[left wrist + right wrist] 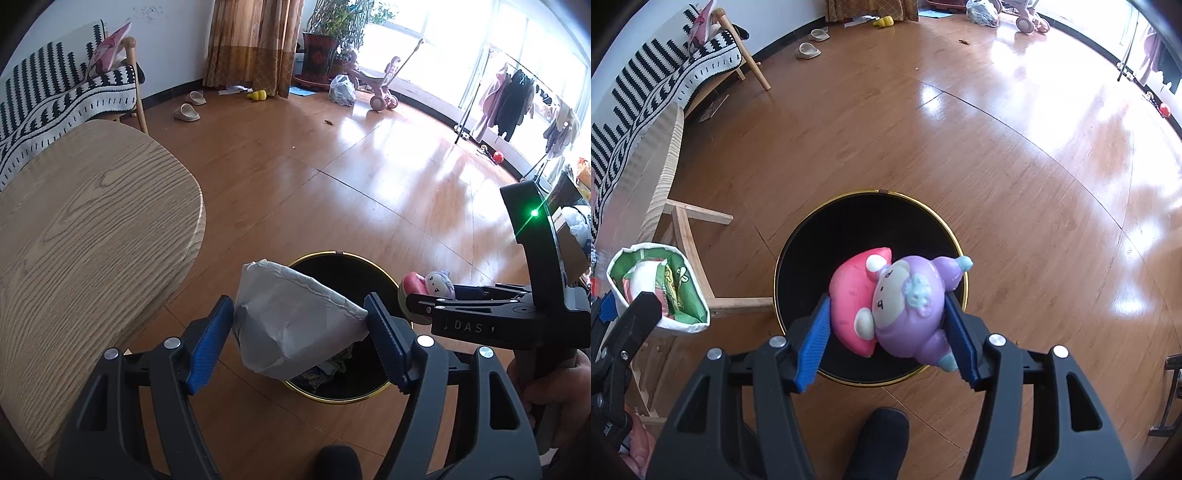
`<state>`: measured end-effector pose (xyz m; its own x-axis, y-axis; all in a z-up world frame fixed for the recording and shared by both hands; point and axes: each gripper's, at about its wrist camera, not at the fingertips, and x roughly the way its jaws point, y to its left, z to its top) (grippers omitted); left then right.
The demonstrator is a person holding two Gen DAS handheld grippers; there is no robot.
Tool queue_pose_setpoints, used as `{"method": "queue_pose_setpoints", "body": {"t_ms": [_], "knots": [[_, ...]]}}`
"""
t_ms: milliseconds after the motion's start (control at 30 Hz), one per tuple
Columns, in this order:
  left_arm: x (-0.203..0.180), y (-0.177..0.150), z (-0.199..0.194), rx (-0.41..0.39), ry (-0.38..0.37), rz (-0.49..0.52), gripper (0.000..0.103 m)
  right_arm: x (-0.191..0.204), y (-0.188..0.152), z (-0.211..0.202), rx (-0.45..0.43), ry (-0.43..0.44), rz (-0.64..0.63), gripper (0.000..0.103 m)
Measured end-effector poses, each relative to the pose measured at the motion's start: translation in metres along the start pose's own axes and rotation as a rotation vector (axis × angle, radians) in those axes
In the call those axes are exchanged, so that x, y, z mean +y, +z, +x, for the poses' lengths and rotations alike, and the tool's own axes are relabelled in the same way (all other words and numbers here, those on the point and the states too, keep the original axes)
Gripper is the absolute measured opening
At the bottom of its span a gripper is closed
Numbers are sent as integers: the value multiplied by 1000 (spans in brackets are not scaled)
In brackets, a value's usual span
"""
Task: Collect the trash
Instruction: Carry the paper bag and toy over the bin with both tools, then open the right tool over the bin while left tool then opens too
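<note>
While the left gripper pinches a crumpled paper cup, both hands hover over a black bin. Alongside, the right gripper clamps a purple-and-pink toy figure.

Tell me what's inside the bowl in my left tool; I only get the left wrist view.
Observer: The bowl holds green wrappers and something white.
Operator: Check the right tool's grip on the toy.
Observer: The right tool has the toy squeezed sideways: one pad is on its pink part, the other on its purple part.
Operator: Confirm the toy is over the bin.
Observer: Seen from the right wrist, the toy hangs over the bin, inside its gold rim.
</note>
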<state>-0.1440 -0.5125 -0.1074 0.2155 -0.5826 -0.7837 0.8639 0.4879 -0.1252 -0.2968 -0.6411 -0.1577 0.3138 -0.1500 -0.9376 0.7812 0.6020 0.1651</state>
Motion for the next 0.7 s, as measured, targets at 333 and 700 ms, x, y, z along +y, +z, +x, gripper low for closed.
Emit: {"method": "queue_pose_setpoints", "body": {"t_ms": [333,700], "knots": [[-2,-1,0,2,3,-2,71,-3,1,-6,-22,51,24,70],[-8,-3,22,37,-11,2,71,-19,5,-16,-69,39,83,86]]}}
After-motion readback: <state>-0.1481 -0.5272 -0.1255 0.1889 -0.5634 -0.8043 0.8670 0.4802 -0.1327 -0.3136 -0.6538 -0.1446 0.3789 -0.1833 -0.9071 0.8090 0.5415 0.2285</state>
